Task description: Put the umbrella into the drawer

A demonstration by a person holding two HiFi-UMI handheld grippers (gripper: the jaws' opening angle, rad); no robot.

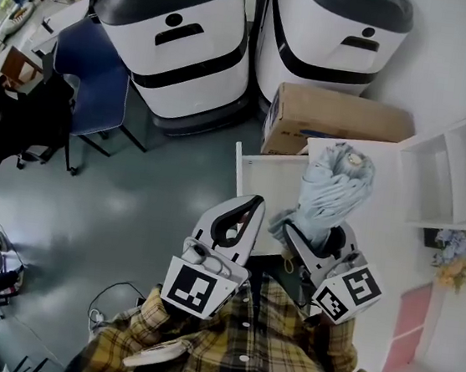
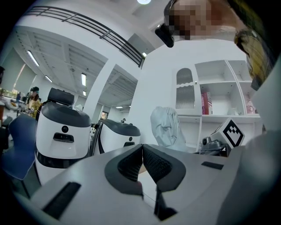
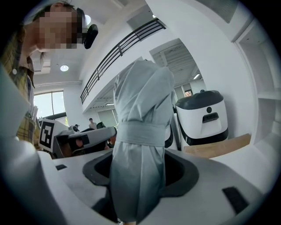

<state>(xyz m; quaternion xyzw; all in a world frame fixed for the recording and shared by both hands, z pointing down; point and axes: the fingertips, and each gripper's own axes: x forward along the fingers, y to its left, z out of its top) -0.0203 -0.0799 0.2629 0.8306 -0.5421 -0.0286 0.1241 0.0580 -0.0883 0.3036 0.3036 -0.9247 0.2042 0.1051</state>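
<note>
Right gripper view is showing the folded grey umbrella (image 3: pixel 139 145) standing upright between the jaws of the right gripper (image 3: pixel 140 171). The jaws are standing wide and clamping the bundled fabric just below its wrap strap (image 3: pixel 140 132). From the head view, the umbrella is hanging in the air, apparently over the right end of the open white drawer (image 1: pixel 259 176) and not yet inside it.

The step in hand is looking like the lowering. To do it well, the person is probably needing to tip the umbrella from upright towards level, line it up with the drawer's long side, and bring it down until it is resting on the drawer floor before letting the jaws part. The loose folds near the grip are likely to snag on the rim, so a slow descent inside the walls is seeming wise.

The left gripper (image 1: pixel 242 216) is hovering just beside, its jaws pressed together on nothing, free for closing the drawer afterwards. A cardboard box (image 1: pixel 334 118) is sitting behind the drawer.
</note>
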